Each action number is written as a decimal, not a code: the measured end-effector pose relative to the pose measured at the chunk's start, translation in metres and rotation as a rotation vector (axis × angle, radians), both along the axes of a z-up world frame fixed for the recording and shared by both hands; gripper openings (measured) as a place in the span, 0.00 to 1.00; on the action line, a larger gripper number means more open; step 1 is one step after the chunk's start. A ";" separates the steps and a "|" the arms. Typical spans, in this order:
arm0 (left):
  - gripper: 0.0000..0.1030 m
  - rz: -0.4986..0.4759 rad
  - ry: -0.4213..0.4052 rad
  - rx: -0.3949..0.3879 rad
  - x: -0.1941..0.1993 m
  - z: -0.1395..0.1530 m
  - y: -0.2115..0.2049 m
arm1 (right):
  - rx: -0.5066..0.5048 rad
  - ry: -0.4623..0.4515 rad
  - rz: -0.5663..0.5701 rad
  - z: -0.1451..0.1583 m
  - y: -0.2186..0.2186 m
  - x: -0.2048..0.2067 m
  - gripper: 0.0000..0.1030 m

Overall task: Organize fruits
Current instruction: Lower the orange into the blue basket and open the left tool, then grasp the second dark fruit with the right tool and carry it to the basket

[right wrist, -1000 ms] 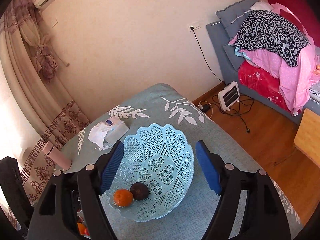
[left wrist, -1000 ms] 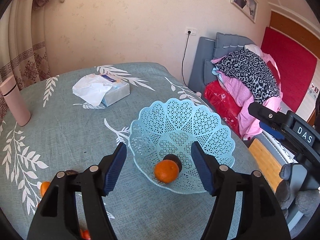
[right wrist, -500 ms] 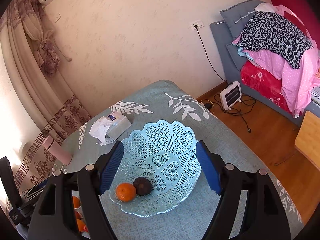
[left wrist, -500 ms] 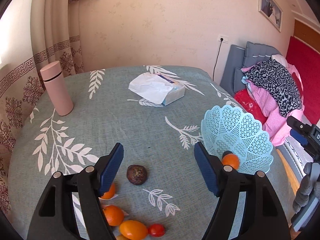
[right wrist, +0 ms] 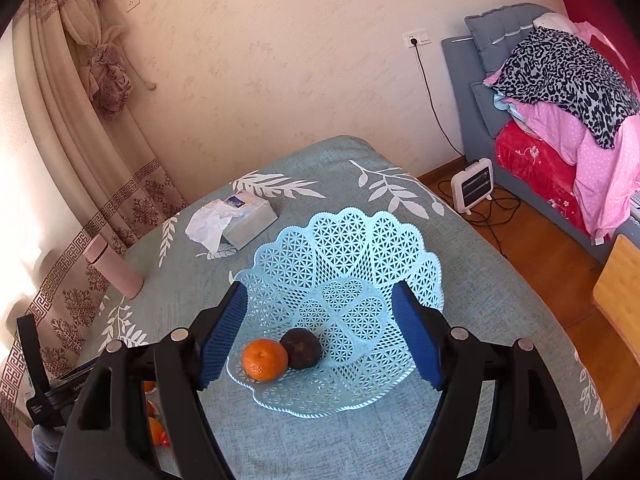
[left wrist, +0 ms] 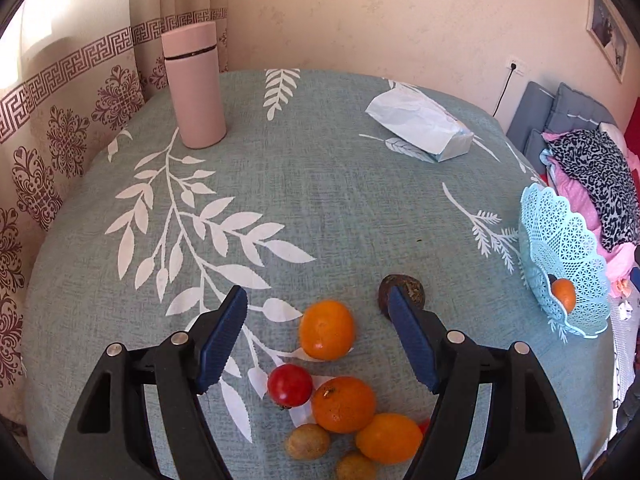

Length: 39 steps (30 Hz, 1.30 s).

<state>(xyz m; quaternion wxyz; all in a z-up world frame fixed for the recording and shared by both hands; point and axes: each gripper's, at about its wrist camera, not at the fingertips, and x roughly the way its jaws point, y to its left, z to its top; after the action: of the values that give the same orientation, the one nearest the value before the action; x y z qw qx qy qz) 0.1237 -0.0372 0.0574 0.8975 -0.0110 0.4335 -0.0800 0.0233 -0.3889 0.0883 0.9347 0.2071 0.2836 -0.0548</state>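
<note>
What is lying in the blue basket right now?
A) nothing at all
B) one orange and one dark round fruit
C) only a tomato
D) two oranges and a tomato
B: the right wrist view shows an orange touching a dark round fruit on the floor of the blue basket, and nothing else in it.

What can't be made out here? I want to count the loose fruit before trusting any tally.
- Left wrist view: a red fruit is mostly hidden behind the left gripper's right finger.
- Left wrist view: the bottom edge cuts off a small brownish fruit.
- Right wrist view: the loose fruit pile is nearly all hidden behind the right gripper's left finger.
- Left wrist view: the basket's wall hides most of its contents.
</note>
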 end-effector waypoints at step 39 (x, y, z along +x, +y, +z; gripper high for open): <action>0.36 0.117 -0.199 -0.100 -0.044 0.037 0.057 | -0.120 0.186 0.494 -0.033 0.189 0.064 0.74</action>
<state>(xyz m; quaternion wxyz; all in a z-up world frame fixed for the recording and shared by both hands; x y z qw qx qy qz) 0.0800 0.0197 0.0941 0.9376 -0.0731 0.3361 -0.0500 0.0874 -0.2000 0.0557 0.9004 0.0699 0.4062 0.1393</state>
